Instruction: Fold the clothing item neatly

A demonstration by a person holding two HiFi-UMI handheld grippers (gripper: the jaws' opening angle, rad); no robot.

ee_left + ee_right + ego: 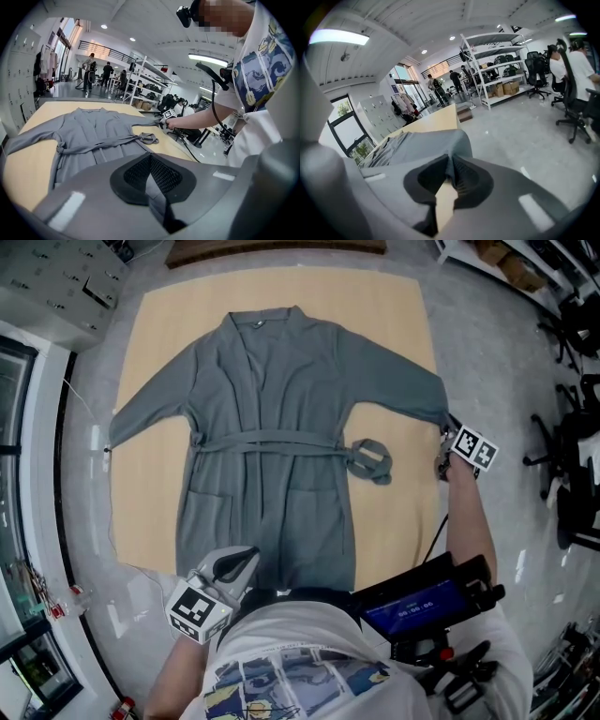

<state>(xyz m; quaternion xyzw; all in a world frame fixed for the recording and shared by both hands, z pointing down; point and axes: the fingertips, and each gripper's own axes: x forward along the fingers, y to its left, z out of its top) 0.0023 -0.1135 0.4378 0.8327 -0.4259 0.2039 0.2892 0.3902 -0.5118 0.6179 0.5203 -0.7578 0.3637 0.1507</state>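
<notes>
Grey robe [267, 371] lies flat, front up, on tan table [384, 315], sleeves spread, belt [281, 441] tied at waist.

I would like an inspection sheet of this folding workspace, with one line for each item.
Surface: wooden table, carrying the robe.
Job's things: grey robe laid flat, front up, sleeves spread, belt tied.
Clutter: nothing seen.
Grippers: right gripper shut on the sleeve end; left gripper shut, empty, near the hem.
Cables: black cable beside the right forearm.
Surroundings: shelves, office chairs, people far off.
</notes>
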